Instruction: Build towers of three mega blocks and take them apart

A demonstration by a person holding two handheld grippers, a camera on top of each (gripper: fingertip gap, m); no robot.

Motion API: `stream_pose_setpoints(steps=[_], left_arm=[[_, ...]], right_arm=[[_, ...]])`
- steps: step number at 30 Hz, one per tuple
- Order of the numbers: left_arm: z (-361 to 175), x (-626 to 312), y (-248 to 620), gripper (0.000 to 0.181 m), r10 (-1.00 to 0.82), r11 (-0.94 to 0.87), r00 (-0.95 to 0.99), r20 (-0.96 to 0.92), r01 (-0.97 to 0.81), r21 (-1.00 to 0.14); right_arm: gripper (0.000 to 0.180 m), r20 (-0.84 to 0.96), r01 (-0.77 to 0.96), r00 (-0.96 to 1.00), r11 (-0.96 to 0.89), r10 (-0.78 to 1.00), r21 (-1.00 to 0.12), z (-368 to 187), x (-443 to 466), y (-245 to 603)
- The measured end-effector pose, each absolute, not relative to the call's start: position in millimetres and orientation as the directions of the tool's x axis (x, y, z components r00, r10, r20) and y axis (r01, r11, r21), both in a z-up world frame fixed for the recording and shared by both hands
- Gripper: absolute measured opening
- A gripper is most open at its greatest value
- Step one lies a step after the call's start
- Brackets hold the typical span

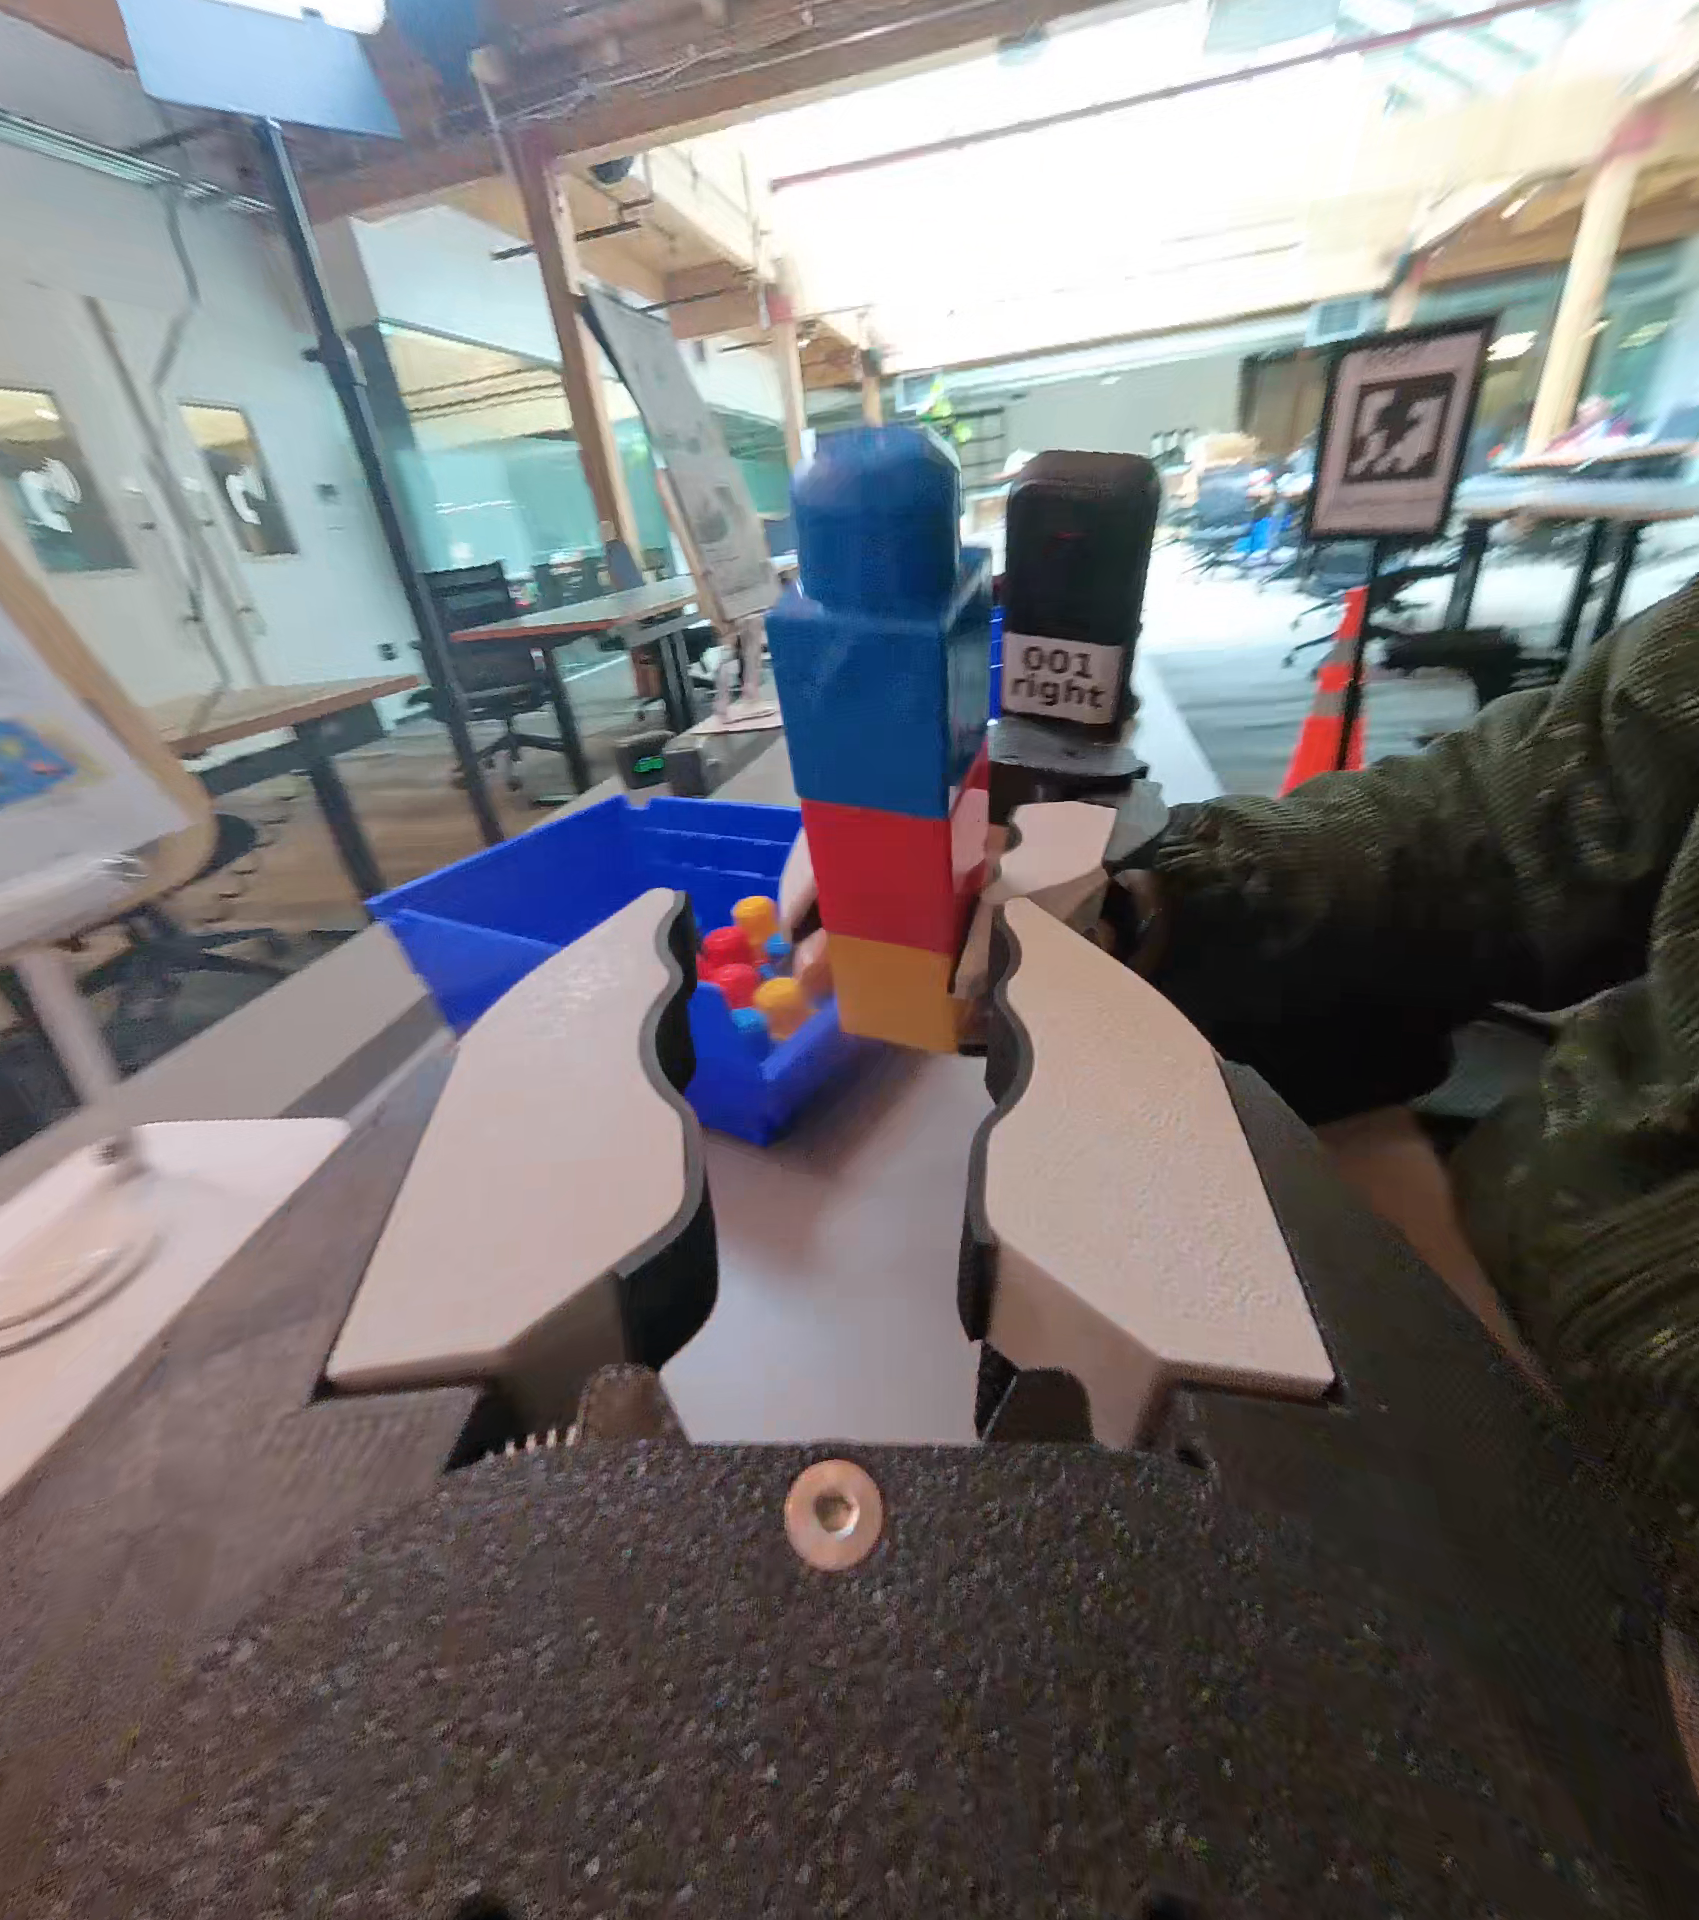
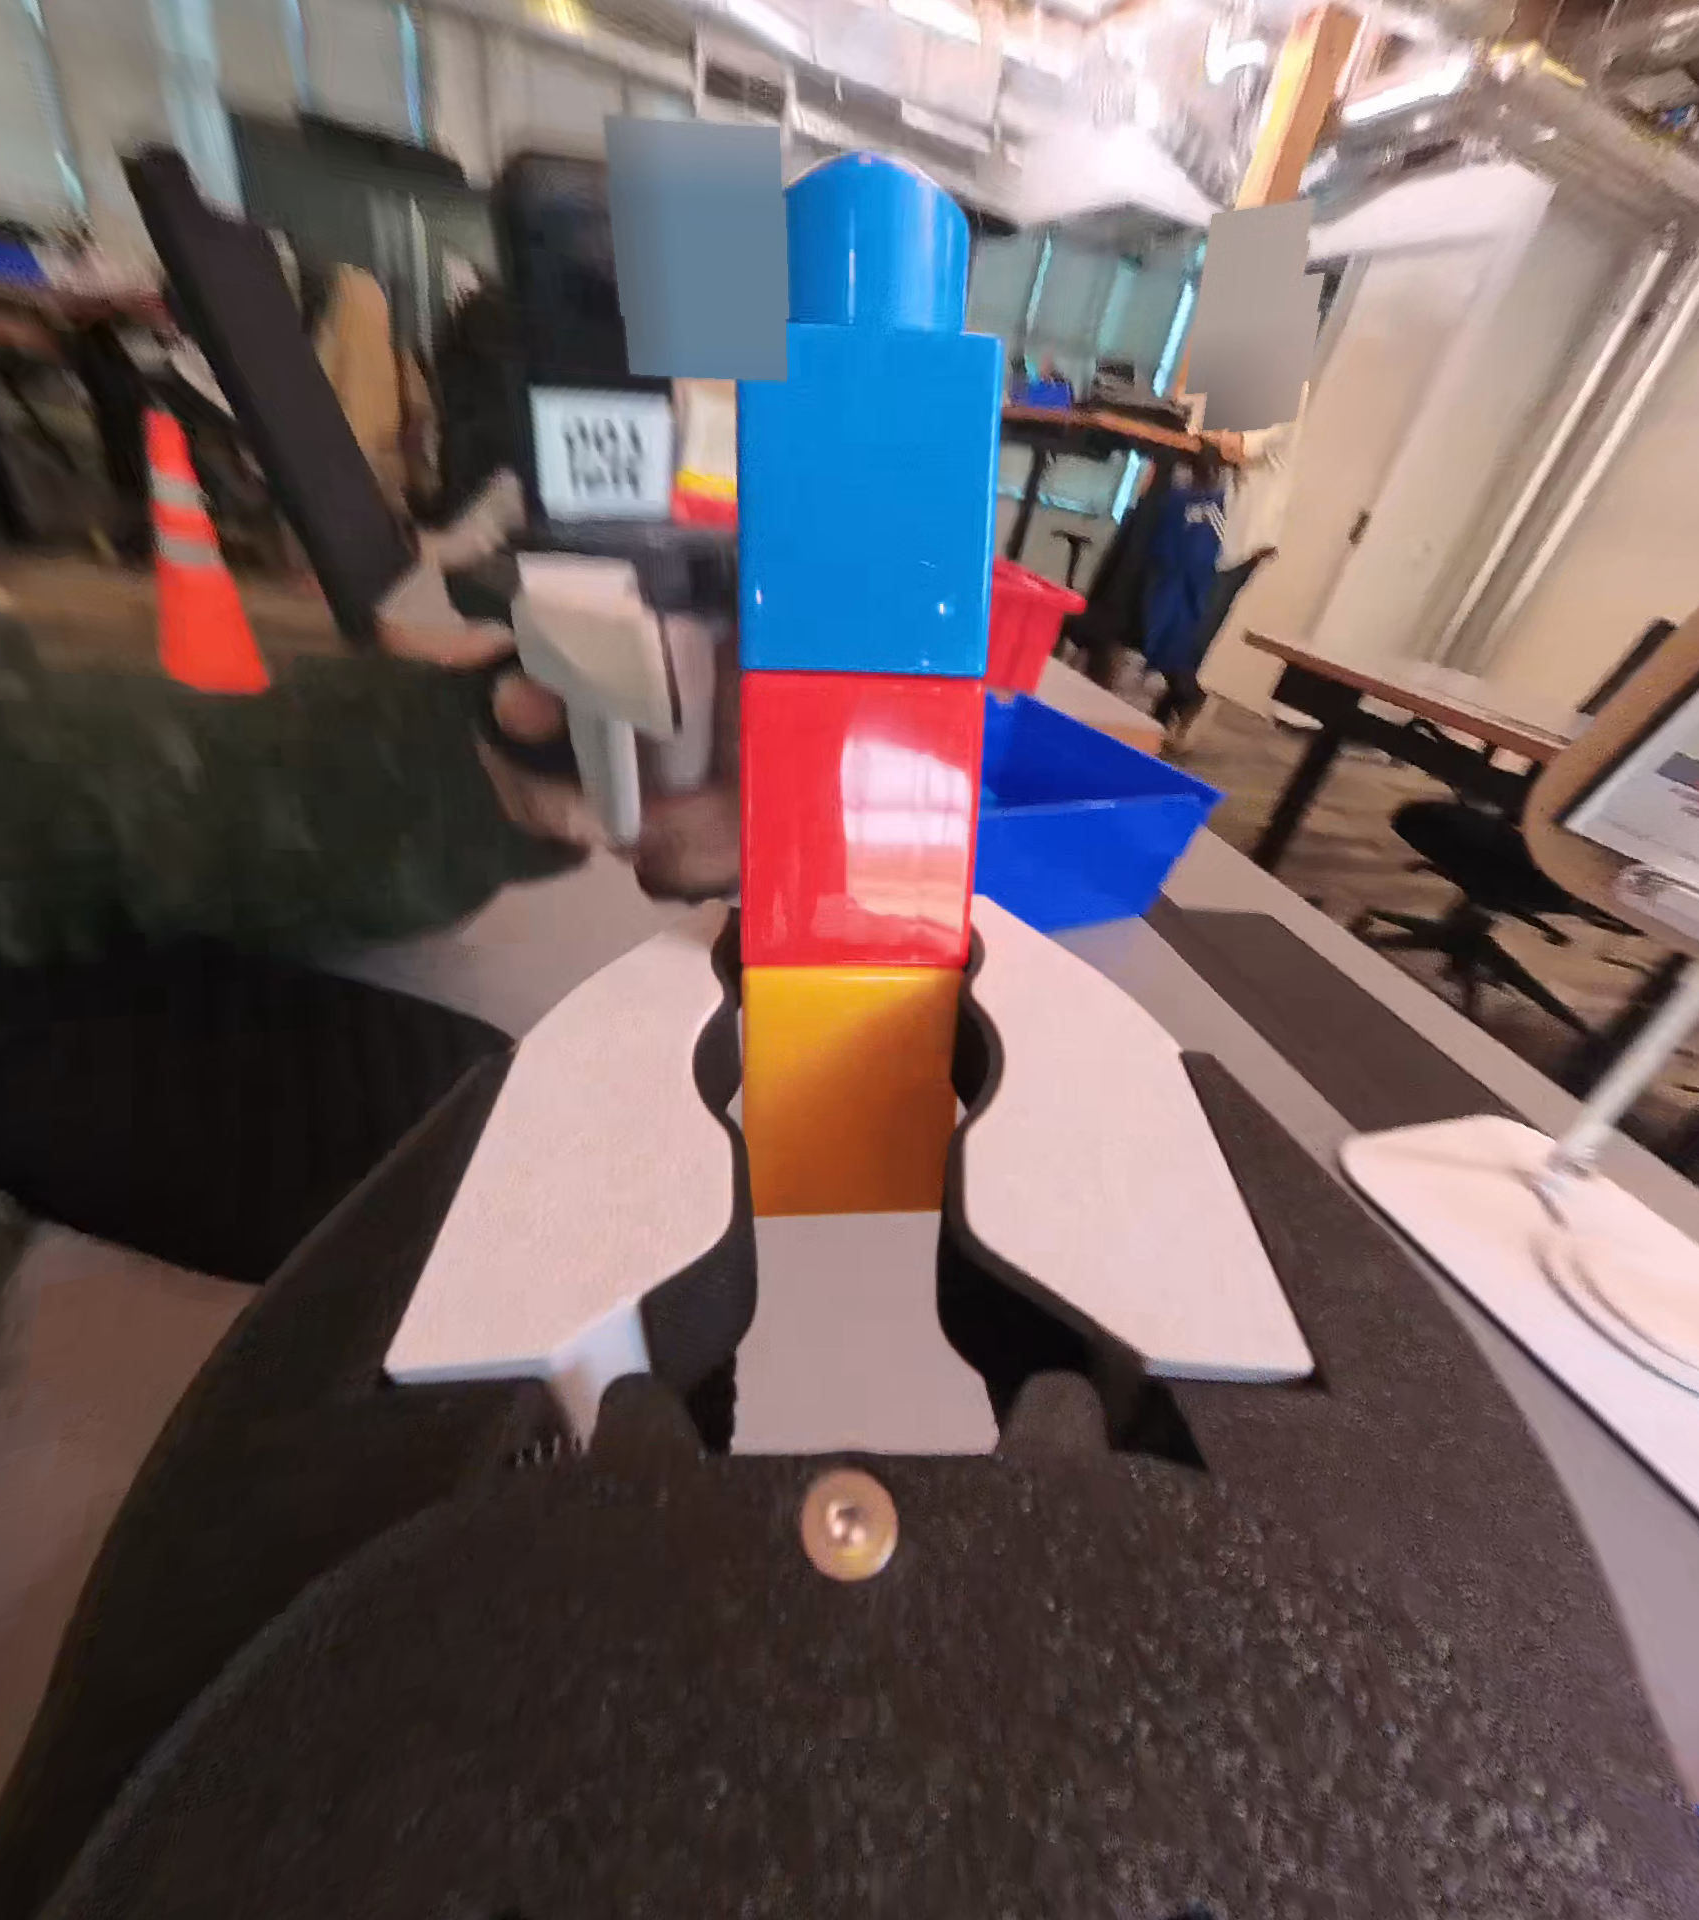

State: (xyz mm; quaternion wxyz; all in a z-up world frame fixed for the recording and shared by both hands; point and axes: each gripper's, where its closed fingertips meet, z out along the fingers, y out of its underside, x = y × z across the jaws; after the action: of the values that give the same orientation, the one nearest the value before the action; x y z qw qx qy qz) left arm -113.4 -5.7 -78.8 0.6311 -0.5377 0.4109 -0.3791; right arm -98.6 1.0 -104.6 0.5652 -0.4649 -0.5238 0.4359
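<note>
Three-block tower [image 2: 860,665], blue on red on yellow, upright over the tabletop [image 2: 855,1340]. Right tongs [image 2: 850,1039] clamped on its yellow base; left tongs [image 1: 840,966] apart, just before it. Blue bin [image 1: 554,914] of blocks behind.

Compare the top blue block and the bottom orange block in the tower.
The blue block tops the tower with its round stud bare; the orange block is at the base, under the red block. The right gripper has its jaws around the orange one; blue is ungripped. Both look square-bodied.
</note>
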Motion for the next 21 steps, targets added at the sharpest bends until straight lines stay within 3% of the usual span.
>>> stream_pose_setpoints(steps=[3,6,10,13,17,21], left_arm=[[-89,-87,-14,0.056,-0.951,0.095,0.301,-0.077,0.046,-0.994],[-99,-72,-15,0.04,-0.948,0.108,0.299,-0.107,-0.012,-0.994],[-112,-75,-10,0.038,-0.936,0.087,0.333,-0.114,-0.095,-0.992],[-125,-91,4,0.037,-0.899,0.094,0.4,-0.177,-0.22,-0.971],[-170,-111,17,0.037,-0.852,0.083,0.404,-0.334,-0.526,-0.846],[-207,-114,19,0.037,-0.831,0.093,0.32,-0.454,-0.726,-0.682]], right_arm=[[0.038,0.106,-0.048,0.001,0.106,0.994,-0.993,-107,-103,-10],[0.038,0.091,-0.022,-0.046,0.09,0.995,-0.996,-119,-112,-21],[0.038,0.077,0.047,-0.049,0.079,0.996,-0.996,-132,-115,-18],[0.053,0.077,0.171,-0.04,0.083,0.996,-0.982,-141,-108,-6],[0.054,0.195,0.212,-0.004,0.191,0.981,-0.958,-129,-93,4],[0.052,0.329,0.377,-0.057,0.326,0.942,-0.867,-148,-92,-4]])
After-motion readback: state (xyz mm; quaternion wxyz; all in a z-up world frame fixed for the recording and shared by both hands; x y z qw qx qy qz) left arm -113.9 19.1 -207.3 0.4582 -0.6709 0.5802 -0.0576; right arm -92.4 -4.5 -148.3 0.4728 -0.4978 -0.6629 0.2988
